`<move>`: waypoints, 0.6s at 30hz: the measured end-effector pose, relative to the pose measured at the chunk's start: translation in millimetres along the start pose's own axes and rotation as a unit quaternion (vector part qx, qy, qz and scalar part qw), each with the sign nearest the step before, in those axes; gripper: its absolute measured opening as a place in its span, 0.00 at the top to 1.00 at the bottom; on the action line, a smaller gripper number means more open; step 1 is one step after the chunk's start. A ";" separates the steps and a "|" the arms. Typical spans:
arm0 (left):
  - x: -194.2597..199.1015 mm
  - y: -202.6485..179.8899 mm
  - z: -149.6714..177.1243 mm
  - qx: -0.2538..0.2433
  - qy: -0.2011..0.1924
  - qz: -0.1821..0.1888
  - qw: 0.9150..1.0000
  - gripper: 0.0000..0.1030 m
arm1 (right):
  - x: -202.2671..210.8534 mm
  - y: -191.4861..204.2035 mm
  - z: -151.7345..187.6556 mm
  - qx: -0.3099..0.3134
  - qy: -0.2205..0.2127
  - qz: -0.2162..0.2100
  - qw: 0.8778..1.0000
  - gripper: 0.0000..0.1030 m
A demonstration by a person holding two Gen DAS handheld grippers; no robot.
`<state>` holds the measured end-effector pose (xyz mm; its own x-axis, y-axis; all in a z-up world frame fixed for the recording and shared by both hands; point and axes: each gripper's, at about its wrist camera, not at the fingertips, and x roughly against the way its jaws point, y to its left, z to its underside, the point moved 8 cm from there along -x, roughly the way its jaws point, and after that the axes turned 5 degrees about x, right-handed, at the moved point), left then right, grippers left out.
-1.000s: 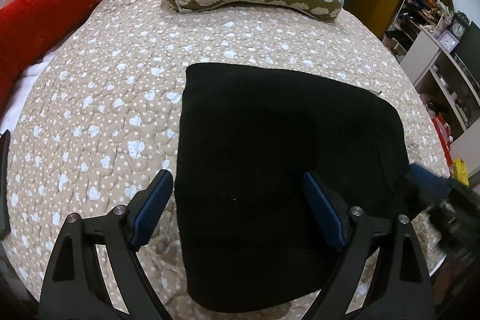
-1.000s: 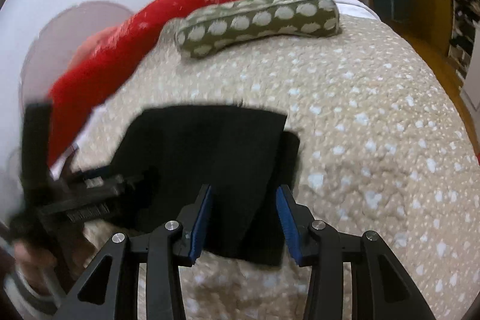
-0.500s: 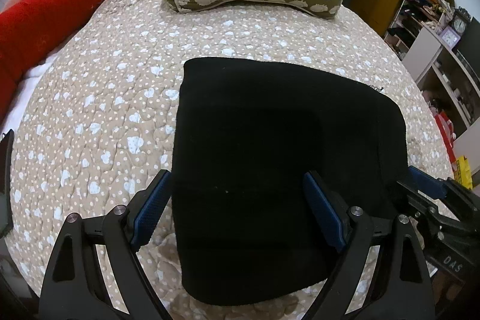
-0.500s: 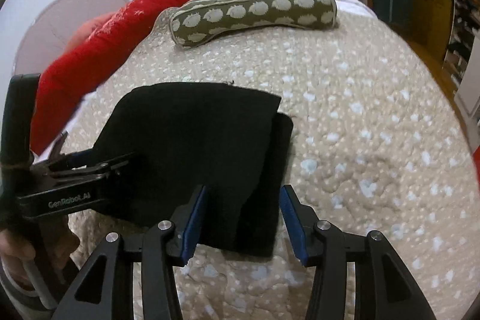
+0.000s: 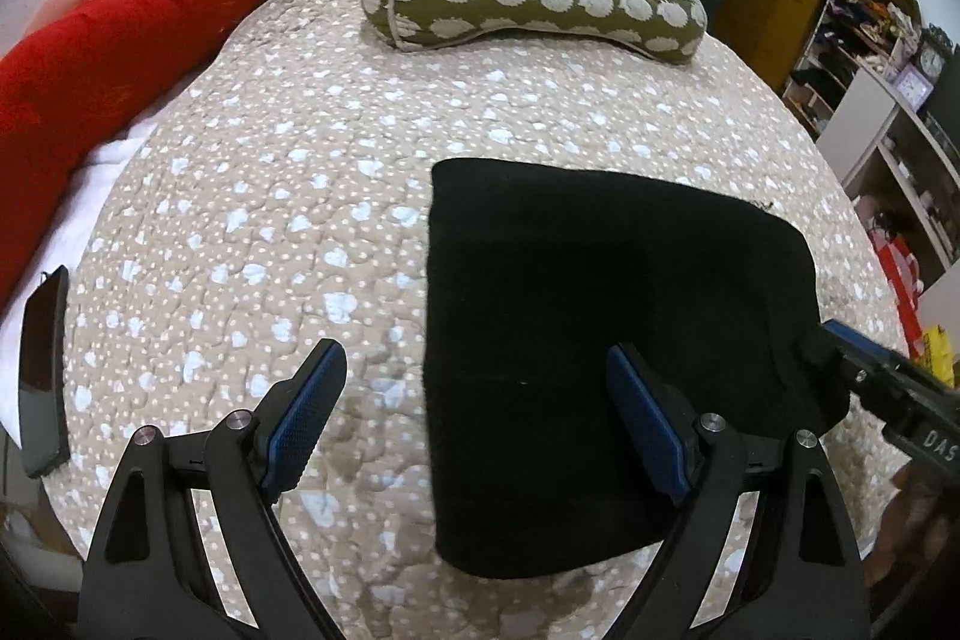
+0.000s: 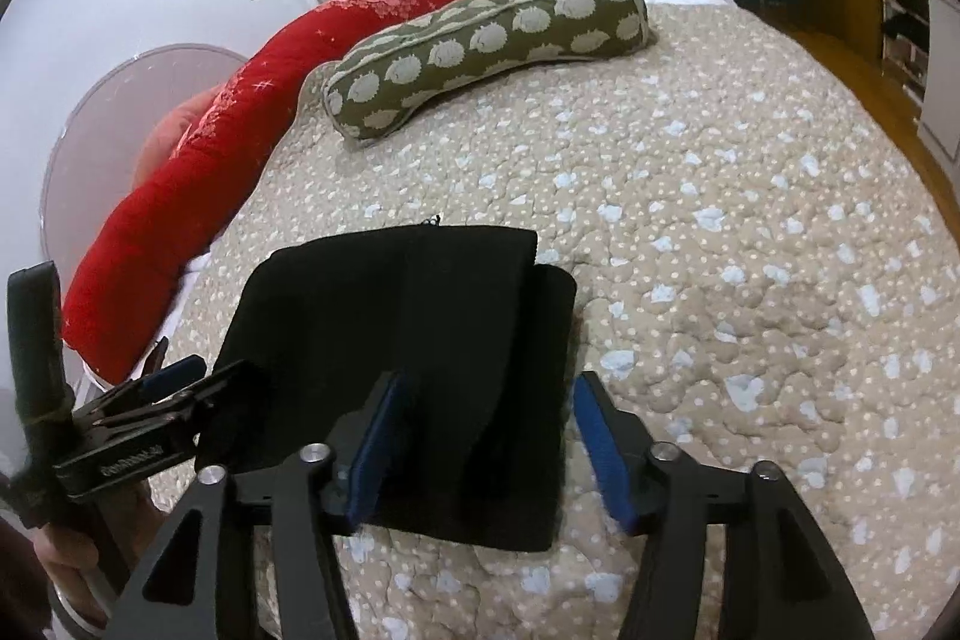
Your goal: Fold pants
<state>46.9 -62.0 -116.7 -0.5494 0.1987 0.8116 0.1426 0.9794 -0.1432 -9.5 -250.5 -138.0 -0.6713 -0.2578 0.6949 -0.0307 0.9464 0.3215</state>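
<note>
The black pants (image 5: 600, 316) lie folded into a flat rectangle on the beige dotted quilt (image 5: 288, 196). My left gripper (image 5: 474, 418) is open and empty, straddling the pants' near left edge just above the quilt. My right gripper (image 6: 492, 448) is open and empty over the near right part of the pants (image 6: 408, 334). A narrower folded layer sticks out at their right side. In the left wrist view the right gripper's tip (image 5: 864, 370) sits at the pants' right corner. In the right wrist view the left gripper (image 6: 156, 400) sits at their left corner.
A green bolster pillow with white hedgehog print (image 5: 534, 4) lies across the far end of the bed. A red blanket roll (image 5: 120, 40) runs along the left side. A dark flat object (image 5: 42, 370) lies at the left bed edge. Shelves (image 5: 888, 112) stand to the right.
My left gripper has shifted left, so the pants now sit more to the right in its view. My right gripper has drawn back a little and opened wider. The pants lie as before.
</note>
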 end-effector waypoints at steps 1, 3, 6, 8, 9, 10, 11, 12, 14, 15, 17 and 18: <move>-0.3 1.1 -0.7 0.002 0.001 0.001 1.000 0.14 | -2.6 -0.8 0.3 -0.005 0.003 -0.003 1.000 0.41; 0.5 3.7 -1.2 0.009 0.001 0.005 1.000 0.14 | -5.7 -2.0 0.6 -0.009 0.006 -0.008 1.000 0.41; 0.1 6.5 -2.3 0.017 0.003 0.011 1.000 0.14 | -10.8 -4.2 1.0 -0.013 0.011 -0.012 1.000 0.38; -1.8 7.8 -2.7 0.023 0.006 0.016 1.000 0.14 | -12.8 -6.3 1.2 -0.015 0.013 -0.014 1.000 0.37; -2.7 8.1 -2.6 0.025 0.008 0.018 1.000 0.14 | -13.2 -7.6 1.4 -0.017 0.013 -0.015 1.000 0.36; -3.6 8.5 -2.2 0.027 0.010 0.019 0.999 0.14 | -13.8 -8.7 1.4 -0.020 0.013 -0.017 1.000 0.36; -4.8 9.2 -2.1 0.030 0.012 0.022 0.999 0.14 | -14.3 -9.0 1.6 -0.021 0.014 -0.018 1.000 0.35; -5.3 9.7 -2.1 0.032 0.014 0.023 0.999 0.14 | -14.9 -9.6 1.4 -0.021 0.014 -0.020 0.999 0.35; -6.2 10.2 -2.4 0.035 0.016 0.027 0.999 0.14 | -16.2 -9.9 0.7 -0.021 0.014 -0.020 0.999 0.34; -6.4 10.4 -2.6 0.036 0.016 0.028 0.999 0.14 | -16.7 -9.4 1.0 -0.021 0.014 -0.021 0.999 0.34; -7.7 9.8 -2.9 0.034 0.018 0.027 0.999 0.14 | -18.3 -10.6 -0.1 -0.021 0.016 -0.023 0.999 0.34; -7.9 9.6 -2.7 0.033 0.019 0.027 0.999 0.14 | -18.5 -10.7 -0.5 -0.021 0.016 -0.023 0.999 0.34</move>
<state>54.8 -54.3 -122.9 -0.5110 0.2509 0.8222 0.1151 0.9678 -0.2238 3.7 -256.0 -154.0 -0.6464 -0.3075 0.6983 -0.0297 0.9246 0.3797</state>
